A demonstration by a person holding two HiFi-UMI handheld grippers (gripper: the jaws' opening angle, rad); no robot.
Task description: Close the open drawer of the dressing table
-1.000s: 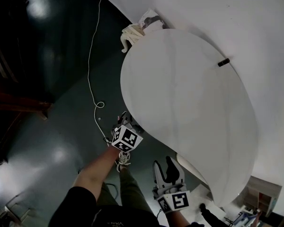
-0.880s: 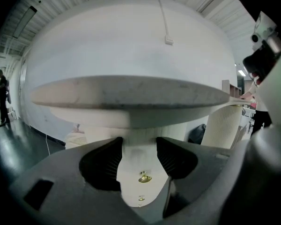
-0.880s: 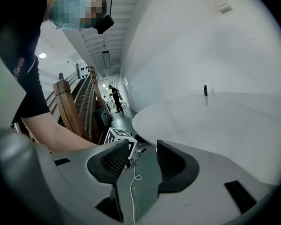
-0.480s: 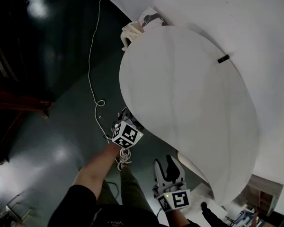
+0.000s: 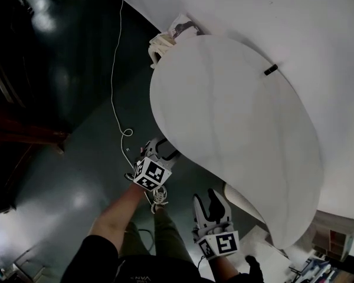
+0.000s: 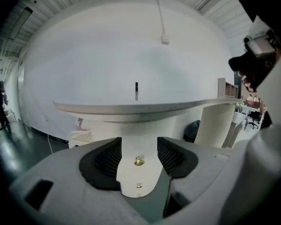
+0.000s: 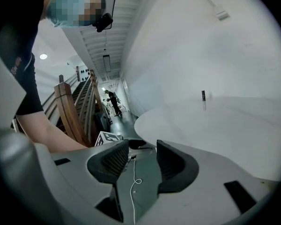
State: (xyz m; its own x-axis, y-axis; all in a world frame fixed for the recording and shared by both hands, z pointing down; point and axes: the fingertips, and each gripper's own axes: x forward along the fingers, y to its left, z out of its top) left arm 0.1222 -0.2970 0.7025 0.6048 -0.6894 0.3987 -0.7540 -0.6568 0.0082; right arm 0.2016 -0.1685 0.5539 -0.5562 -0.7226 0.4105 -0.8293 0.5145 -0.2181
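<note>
The dressing table's white oval top [image 5: 236, 128] fills the middle of the head view. My left gripper [image 5: 163, 149] sits at its near left edge, below the rim. In the left gripper view the jaws [image 6: 139, 156] stand open, and between them I see a white front panel [image 6: 138, 146] with a small brass knob [image 6: 139, 161] under the tabletop [image 6: 131, 108]. I cannot tell how far the drawer stands out. My right gripper [image 5: 211, 202] hangs lower, beside the table's edge, open with nothing in it [image 7: 138, 156].
A small dark object [image 5: 271, 69] lies on the far part of the tabletop. A white cable [image 5: 114, 93] runs across the dark floor to the left. A cream item [image 5: 162, 42] stands at the table's far end. The person's shoe [image 5: 159, 196] is below the left gripper.
The left gripper has shifted slightly left and down along the table's edge. The right gripper has barely moved.
</note>
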